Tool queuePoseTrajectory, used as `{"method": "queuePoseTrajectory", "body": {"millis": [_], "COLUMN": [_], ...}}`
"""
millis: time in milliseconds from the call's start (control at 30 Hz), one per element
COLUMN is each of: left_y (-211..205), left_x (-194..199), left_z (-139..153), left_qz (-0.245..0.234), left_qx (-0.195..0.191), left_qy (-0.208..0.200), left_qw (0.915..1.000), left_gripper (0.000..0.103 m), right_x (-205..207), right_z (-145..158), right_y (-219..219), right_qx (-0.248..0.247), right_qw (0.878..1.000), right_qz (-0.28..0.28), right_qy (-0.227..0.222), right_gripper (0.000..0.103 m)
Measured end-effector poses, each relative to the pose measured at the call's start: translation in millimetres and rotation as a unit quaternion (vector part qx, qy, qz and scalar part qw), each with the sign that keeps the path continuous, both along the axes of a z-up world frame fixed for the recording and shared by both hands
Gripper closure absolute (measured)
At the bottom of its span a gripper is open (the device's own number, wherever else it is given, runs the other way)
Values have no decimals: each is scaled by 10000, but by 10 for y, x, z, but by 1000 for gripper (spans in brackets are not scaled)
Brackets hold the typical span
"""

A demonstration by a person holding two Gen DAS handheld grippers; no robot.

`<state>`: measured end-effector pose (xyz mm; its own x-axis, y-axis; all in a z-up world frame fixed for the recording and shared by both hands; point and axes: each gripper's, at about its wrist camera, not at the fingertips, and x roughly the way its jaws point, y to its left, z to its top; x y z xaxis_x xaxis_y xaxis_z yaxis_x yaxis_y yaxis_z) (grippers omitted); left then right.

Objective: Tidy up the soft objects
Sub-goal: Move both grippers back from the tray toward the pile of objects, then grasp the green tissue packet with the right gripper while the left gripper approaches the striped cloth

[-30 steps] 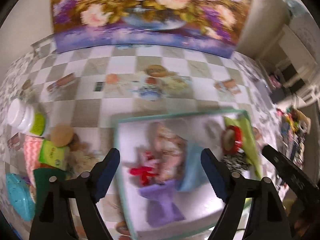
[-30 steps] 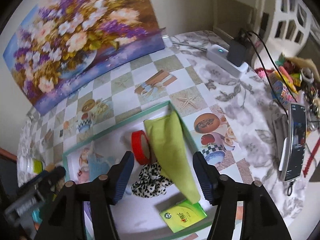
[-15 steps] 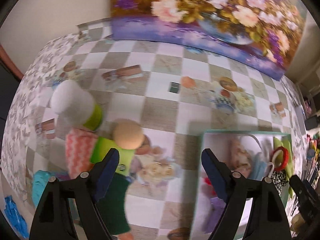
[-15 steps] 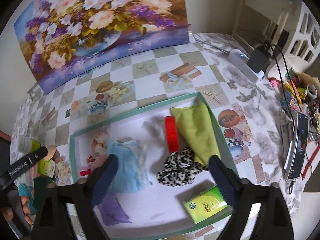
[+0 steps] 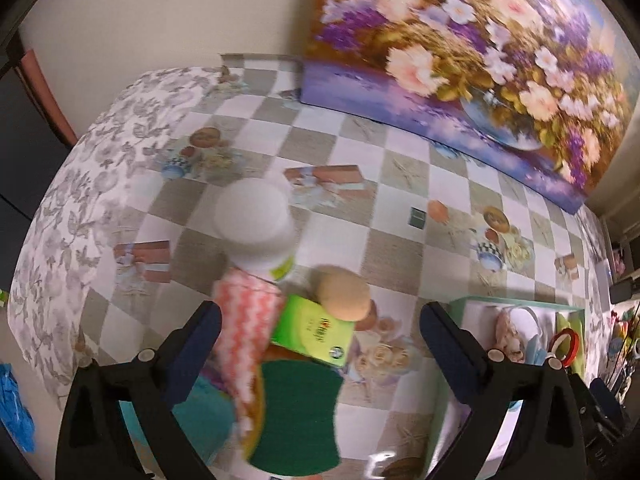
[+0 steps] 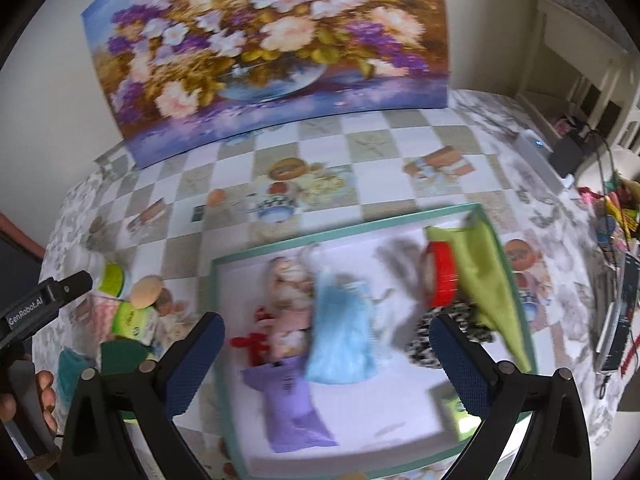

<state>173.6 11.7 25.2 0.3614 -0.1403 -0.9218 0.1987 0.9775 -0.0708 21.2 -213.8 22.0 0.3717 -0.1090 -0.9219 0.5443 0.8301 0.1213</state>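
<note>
My left gripper [image 5: 320,316] hangs over a pile left of the tray, its jaws opening and pressing on nothing. Below it lie a pink zigzag cloth [image 5: 248,320], a green packet [image 5: 312,330], a dark green sponge [image 5: 300,412], a tan ball [image 5: 344,292] and a white bottle [image 5: 256,224]. My right gripper [image 6: 326,322] stands open and wide above the teal-rimmed tray [image 6: 344,232]. In the tray lie a light blue cloth [image 6: 340,336], a purple cloth [image 6: 292,404], a pink doll [image 6: 288,292], a red tape roll [image 6: 442,280], a yellow-green cloth [image 6: 488,276] and a spotted scrunchie [image 6: 448,336].
A flower painting [image 6: 272,52] leans on the wall at the back of the checked tablecloth. A power strip [image 6: 536,152] and a phone [image 6: 616,320] lie to the right. A teal object [image 5: 204,412] sits beside the sponge, near the table's front edge.
The left gripper has swung left from above the tray to over the pile, and its jaws stand wider. The right gripper has moved left across the tray, and its jaws have widened.
</note>
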Motion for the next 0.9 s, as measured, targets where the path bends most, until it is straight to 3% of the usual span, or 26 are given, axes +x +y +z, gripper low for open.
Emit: {"method": "queuePoseTrajectory", "body": {"millis": [500, 900], "left_y": [750, 913], "left_x": [233, 337], "left_z": [-94, -351], "left_qz": [550, 553], "left_qx": [-59, -4], "left_qy": [199, 574], "left_qw": [9983, 9968], "left_gripper": [4, 4], "right_x": [457, 731], "right_z": [-191, -434], "right_y": [808, 1264], "right_qx": [282, 873], "right_qw": [9957, 9874], "right_qz": [876, 1317], "right_qy": [94, 66], "right_gripper": [0, 0]}}
